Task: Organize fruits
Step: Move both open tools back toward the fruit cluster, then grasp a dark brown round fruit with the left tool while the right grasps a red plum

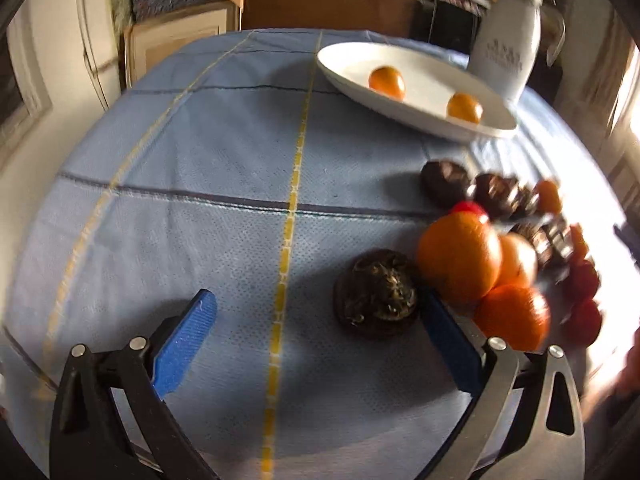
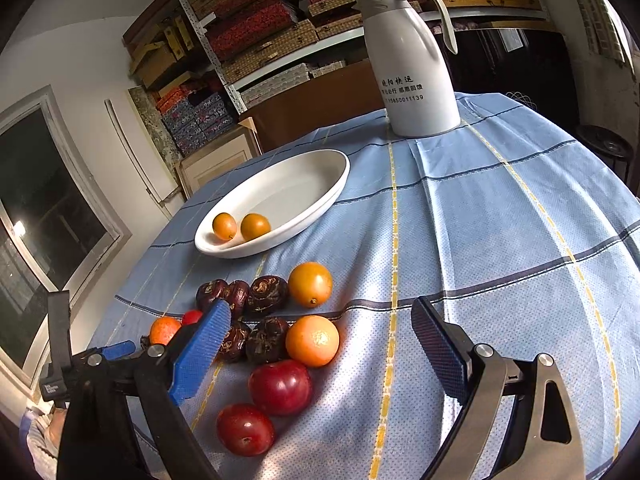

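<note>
Your left gripper (image 1: pixel 316 320) is spread wide just above the blue checked tablecloth (image 1: pixel 180 200), pinching nothing. A dark wrinkled fruit (image 1: pixel 376 294) sits inside the gap, close against the inner face of its right-hand finger. Just past that finger lies a cluster of oranges (image 1: pixel 460 256), with more dark fruits and red ones trailing off toward the table's right edge — that part is blurred.

Your right gripper (image 2: pixel 320 340) is also spread wide and holds nothing. Nearest you, between its fingers, are two red plums (image 2: pixel 280 386), one behind the other. Beyond them sits an orange (image 2: pixel 313 341) with a dark fruit touching it on the left, then a huddle of further dark wrinkled fruits (image 2: pixel 266 294) and a yellow-orange fruit (image 2: pixel 310 284) beside them. Your left gripper shows at the lower left of this view, near the table's left edge.

Farther on, toward the left edge, a white oval dish (image 2: pixel 304 184) holds two small orange fruits (image 2: pixel 240 226) lying side by side at its near end. At the far edge stands a white jug (image 2: pixel 412 76) — upright, handle to the right.
</note>
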{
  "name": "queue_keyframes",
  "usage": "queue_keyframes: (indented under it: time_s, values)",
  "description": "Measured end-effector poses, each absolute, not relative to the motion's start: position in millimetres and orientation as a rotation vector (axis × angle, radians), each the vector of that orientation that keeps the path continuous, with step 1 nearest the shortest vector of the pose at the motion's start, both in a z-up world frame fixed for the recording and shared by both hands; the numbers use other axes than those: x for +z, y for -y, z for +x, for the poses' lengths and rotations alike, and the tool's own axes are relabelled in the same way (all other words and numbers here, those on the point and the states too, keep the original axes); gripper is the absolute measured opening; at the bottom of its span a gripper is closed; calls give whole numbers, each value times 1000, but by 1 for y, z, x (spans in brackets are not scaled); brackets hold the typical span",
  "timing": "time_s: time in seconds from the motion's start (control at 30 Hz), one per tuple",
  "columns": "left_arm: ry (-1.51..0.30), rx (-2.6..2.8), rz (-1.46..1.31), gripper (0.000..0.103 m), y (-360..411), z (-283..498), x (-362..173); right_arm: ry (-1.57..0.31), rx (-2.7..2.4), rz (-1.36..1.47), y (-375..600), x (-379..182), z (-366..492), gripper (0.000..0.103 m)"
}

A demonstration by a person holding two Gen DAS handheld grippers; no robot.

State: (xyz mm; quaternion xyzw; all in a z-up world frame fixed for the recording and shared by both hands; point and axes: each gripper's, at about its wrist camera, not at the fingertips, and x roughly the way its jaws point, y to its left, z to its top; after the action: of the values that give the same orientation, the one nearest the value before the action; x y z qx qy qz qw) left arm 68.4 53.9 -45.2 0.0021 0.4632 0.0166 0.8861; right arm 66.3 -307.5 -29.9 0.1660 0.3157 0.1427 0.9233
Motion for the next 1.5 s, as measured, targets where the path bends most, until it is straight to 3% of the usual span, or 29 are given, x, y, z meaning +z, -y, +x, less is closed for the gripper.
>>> queue_keyframes:
  time_s: [0.37,0.6,0.67,0.77,0.87,1.07,1.5]
  values:
    - [-963,69,-16,99,-76,70,-44,-673,432,266,288,-31,35,92]
    - [-962,73,-15,99,-73,78,-45,-762,456,52,249,-39,14,91]
    - [-960,72,-16,99,-73,78,-45,-787,456,22,241,-43,15,84]
    - [-952,58,-14,98,-71,79,-44,-844,463,33,237,-50,22,65]
    - [-937,52,-7,81,-69,77,-42,-878,468,57,237,-55,28,50]
    - [-906,-5,-13,44,-64,74,-38,-906,477,85,235,-59,33,38]
    - [-768,-57,-104,42,-70,67,-6,-782,522,189,254,-38,27,37]
